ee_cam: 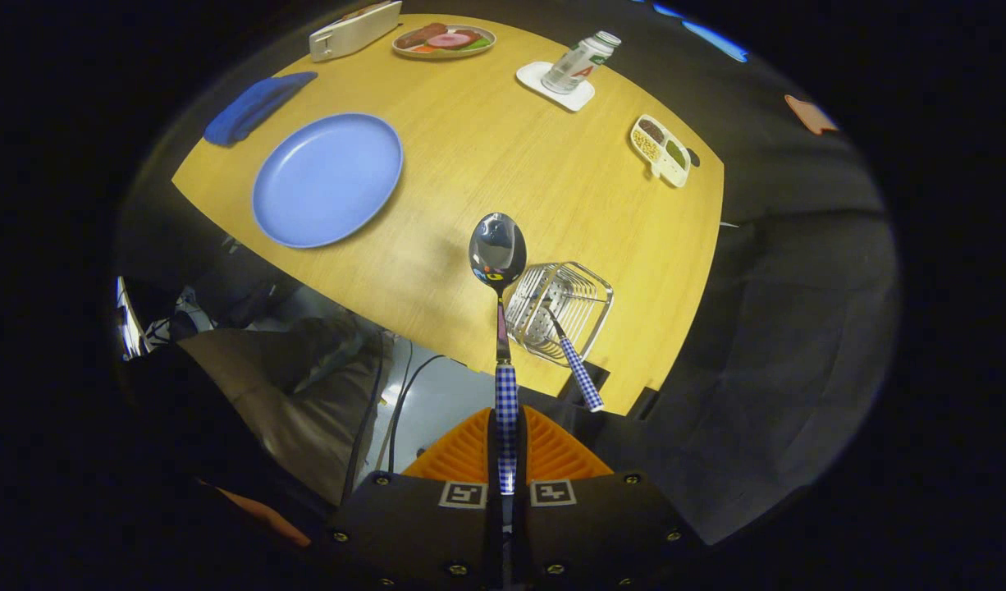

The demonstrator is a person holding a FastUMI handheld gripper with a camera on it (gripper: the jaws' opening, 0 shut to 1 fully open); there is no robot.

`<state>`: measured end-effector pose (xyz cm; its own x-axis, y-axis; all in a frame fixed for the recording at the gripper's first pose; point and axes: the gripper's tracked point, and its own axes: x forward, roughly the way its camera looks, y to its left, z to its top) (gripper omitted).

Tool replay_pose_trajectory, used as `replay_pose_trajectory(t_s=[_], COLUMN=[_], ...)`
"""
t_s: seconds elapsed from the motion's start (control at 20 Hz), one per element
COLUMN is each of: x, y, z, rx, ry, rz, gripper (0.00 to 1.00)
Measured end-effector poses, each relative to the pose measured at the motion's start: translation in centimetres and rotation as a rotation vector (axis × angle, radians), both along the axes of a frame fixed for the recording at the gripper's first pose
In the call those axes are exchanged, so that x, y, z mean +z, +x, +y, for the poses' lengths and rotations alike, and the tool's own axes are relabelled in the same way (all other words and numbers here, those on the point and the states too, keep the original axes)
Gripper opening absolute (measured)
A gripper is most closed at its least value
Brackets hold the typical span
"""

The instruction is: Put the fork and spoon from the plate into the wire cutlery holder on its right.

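Jaws tight on spoon (498, 250) above wire holder (562, 308), fork (570, 361) inside, plate (327, 180) beyond.

My claw (503, 443) is clamped on the checked handle of the spoon (498, 254), whose shiny bowl points ahead over the counter. The fork (562, 341) already stands tilted in the wire cutlery holder (581, 305) just beside it, and the blue plate (326, 180) lies bare.

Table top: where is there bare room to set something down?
The widest bare patch runs down the middle of the table, between the blue plate, divided snack tray and wire holder. The far edge is crowded. The gripper is shut on the spoon.
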<state>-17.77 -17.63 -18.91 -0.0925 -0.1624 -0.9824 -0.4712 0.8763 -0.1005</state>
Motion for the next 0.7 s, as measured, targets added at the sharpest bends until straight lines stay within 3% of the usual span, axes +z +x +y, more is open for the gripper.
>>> replay_pose_trajectory(t_s=[0.25, 0.7], x=[-0.8, -3.2], y=[-0.5, -0.2], z=[-4.0, -6.2], rx=[-0.01, 0.005], ry=[-0.09, -0.146], rz=[0.087, 0.238], gripper=[0.05, 0.05])
